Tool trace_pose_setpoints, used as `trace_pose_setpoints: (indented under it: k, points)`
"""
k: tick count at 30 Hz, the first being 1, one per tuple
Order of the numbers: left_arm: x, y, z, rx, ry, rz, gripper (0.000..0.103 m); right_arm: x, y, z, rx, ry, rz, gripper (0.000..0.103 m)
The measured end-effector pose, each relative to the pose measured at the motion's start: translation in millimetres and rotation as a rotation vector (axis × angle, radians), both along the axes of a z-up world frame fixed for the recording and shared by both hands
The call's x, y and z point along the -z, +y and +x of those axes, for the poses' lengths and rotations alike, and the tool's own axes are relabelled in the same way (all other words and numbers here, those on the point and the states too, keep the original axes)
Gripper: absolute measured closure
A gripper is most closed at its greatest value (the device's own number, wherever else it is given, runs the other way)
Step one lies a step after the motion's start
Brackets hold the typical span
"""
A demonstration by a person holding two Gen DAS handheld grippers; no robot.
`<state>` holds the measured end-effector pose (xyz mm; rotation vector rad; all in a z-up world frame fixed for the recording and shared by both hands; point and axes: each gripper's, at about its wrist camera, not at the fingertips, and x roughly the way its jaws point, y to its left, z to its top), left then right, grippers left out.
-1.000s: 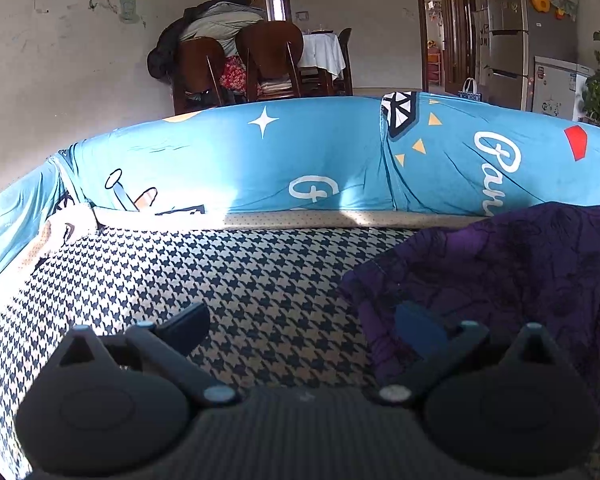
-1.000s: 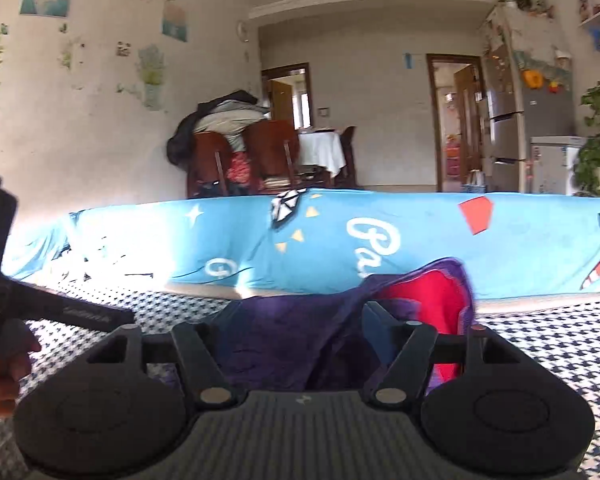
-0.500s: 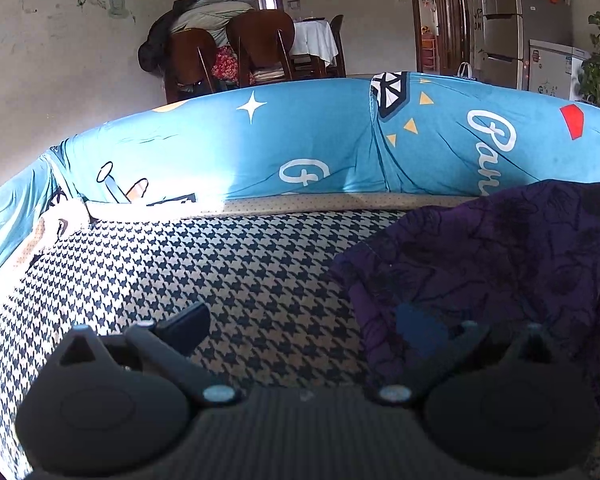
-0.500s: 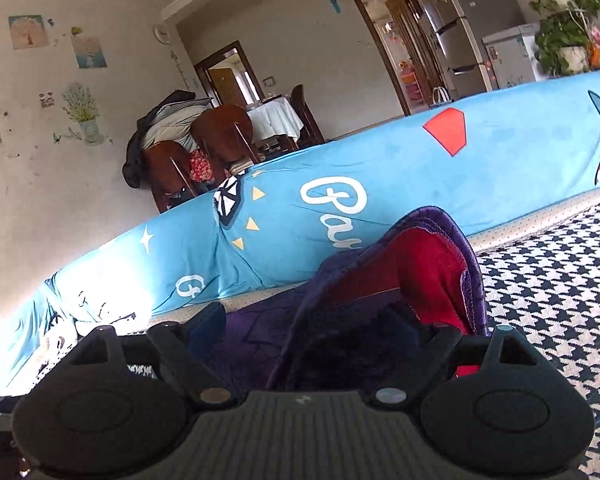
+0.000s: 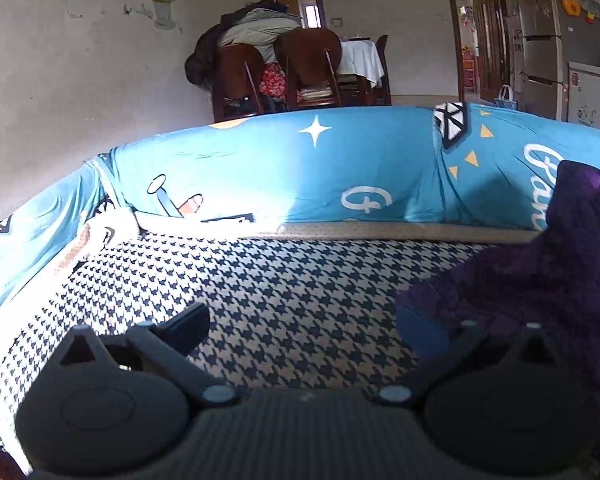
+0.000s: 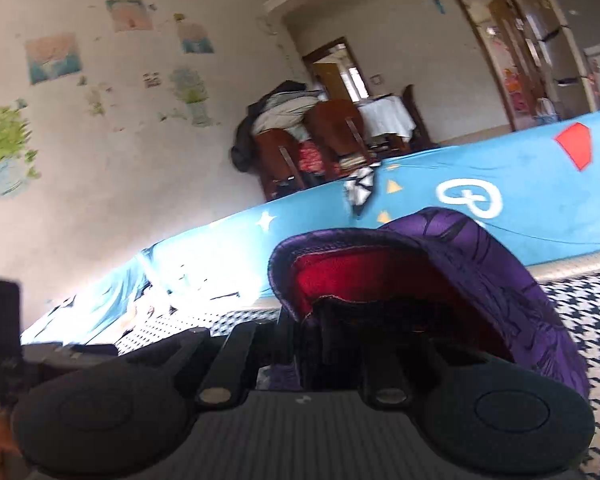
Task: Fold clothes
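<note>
A purple garment with a red lining lies on the houndstooth sofa seat. In the left wrist view the purple garment [image 5: 540, 280] rises at the right, lifted at its far side. My left gripper [image 5: 304, 326] is open and empty, low over the seat [image 5: 280, 280], its right finger beside the garment's edge. In the right wrist view my right gripper [image 6: 320, 340] is shut on the garment [image 6: 440, 256], whose red lining [image 6: 352, 276] arches over the fingers. The left gripper's body [image 6: 4, 328] shows at the left edge.
A blue printed cover [image 5: 300, 168] drapes the sofa back and left arm. Behind it stand wooden chairs piled with clothes [image 5: 268, 60], a dining table, doorways and a fridge [image 5: 556, 40] at the right.
My right gripper closed on the purple garment, lifted it and rolled to the left. The garment's edge rose and pulled right in the left wrist view. My left gripper stayed open and near still.
</note>
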<state>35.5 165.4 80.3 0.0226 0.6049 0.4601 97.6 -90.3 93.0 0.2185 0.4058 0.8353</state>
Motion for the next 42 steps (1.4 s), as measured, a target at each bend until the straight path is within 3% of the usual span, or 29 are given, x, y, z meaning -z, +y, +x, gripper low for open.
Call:
trace_pose_setpoints:
  k: [3, 6, 11, 14, 17, 21, 27, 31, 35, 42]
  points:
    - [-9, 15, -6, -0.040, -0.033, -0.013, 0.000, 4, 24, -33, -0.111, -0.035, -0.065, 0.089]
    - [-11, 25, -10, -0.042, -0.041, -0.042, 0.000, 25, 41, -55, -0.188, 0.022, -0.121, 0.089]
    - [-6, 27, -11, -0.003, -0.012, -0.087, 0.000, 75, 69, -67, -0.248, 0.094, -0.315, 0.089]
    - [1, 22, -7, 0.032, 0.019, -0.118, 0.000, 95, 72, -65, -0.234, 0.129, -0.374, 0.088]
    - [6, 17, -5, 0.056, 0.043, -0.132, 0.000, 94, 68, -72, -0.211, 0.118, -0.381, 0.086]
    - [11, 6, -9, 0.076, 0.051, -0.121, 0.000, 84, 62, -91, -0.194, 0.115, -0.369, 0.066]
    - [18, -6, -24, 0.102, 0.051, -0.123, 0.000, 67, 41, -128, -0.151, 0.092, -0.325, 0.060]
    - [26, -6, -44, 0.106, 0.059, -0.178, 0.000, 64, 26, -149, -0.083, 0.078, -0.329, 0.048]
    - [38, -9, -59, 0.096, 0.089, -0.191, 0.000, 70, 18, -156, -0.015, 0.111, -0.395, 0.048]
    - [54, -31, -79, 0.125, 0.144, -0.160, 0.000, 69, -3, -157, 0.112, 0.190, -0.405, 0.039]
